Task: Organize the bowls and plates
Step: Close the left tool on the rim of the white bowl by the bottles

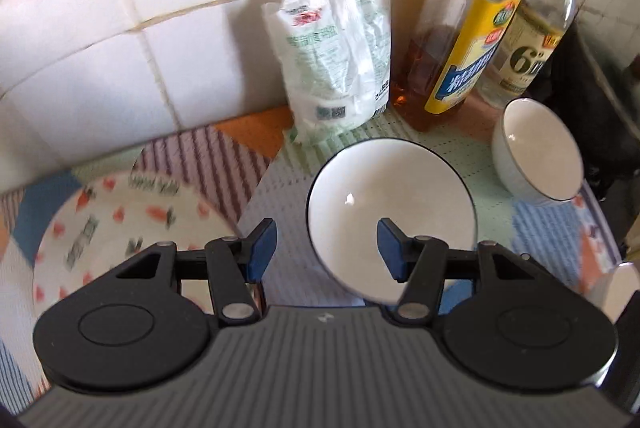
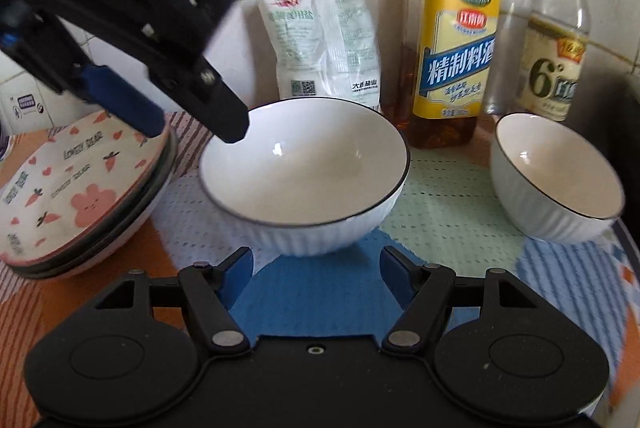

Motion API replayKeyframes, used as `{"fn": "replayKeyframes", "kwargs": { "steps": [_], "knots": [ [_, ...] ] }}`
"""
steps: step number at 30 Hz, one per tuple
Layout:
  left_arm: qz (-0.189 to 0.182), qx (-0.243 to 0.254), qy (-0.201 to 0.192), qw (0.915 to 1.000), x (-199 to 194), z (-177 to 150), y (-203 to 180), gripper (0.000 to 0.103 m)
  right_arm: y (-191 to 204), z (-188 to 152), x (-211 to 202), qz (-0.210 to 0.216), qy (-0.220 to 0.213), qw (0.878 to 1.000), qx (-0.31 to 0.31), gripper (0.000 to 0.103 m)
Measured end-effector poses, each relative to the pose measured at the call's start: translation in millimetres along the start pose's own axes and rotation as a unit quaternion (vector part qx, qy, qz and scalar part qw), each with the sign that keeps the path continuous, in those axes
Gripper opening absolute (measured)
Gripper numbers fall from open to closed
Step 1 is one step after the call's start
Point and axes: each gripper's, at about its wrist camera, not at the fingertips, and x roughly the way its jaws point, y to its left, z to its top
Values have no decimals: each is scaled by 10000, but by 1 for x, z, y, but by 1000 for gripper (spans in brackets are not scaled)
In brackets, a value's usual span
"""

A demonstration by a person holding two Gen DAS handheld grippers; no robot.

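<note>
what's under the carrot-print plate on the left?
The carrot-print plate tops a stack: rims of more plates show beneath it, resting on the patchwork mat. Their faces and exact count are covered. The left gripper hangs above the stack.

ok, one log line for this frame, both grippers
left gripper: open, empty, over large bowl rim | right gripper: open, empty, before large bowl | small bowl: untouched

The near rim of the large bowl is covered by a blue pad, the carrot plate is smeared by blur and partly hidden, the bottle necks are cut off above, and the salt bag's print is unreadable.
</note>
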Motion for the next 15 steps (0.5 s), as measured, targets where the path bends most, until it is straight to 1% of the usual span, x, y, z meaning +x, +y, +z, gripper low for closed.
{"fn": "replayKeyframes", "kwargs": {
  "steps": [2,3,4,5,6,7,8,9,10,12,14,15],
  "knots": [
    [27,119,38,9999,11,4,-2,54,-2,1,6,151,10,9999,-29,75],
    [18,162,105,9998,17,6,-3,52,-2,1,7,187,-37,9998,-47,76],
    [54,185,192,9996,22,7,-3,52,-2,1,9,214,-64,9997,-49,79],
    [129,191,276,9994,27,7,-4,52,-2,2,10,236,-95,9997,-14,91],
    [167,195,335,9991,30,8,-5,52,-3,2,11,260,-153,9995,35,96],
    [147,194,348,9991,33,7,-5,51,-4,3,12,291,-243,9993,66,99],
    [132,170,346,9992,35,6,-4,50,-5,4,14,310,-289,9991,68,99],
    [128,140,364,9992,38,6,-4,44,-5,5,16,331,-279,9991,46,99],
    [157,120,399,9990,40,6,-4,32,-5,6,18,357,-279,9990,20,99],
    [191,135,488,9985,45,6,-4,24,-5,6,20,399,-330,9986,-78,99],
    [227,156,402,9988,44,4,-5,23,-4,7,23,410,-379,9983,-175,99],
    [254,206,391,9987,43,3,-5,21,-3,8,24,416,-426,9980,-218,99]
  ]
}}
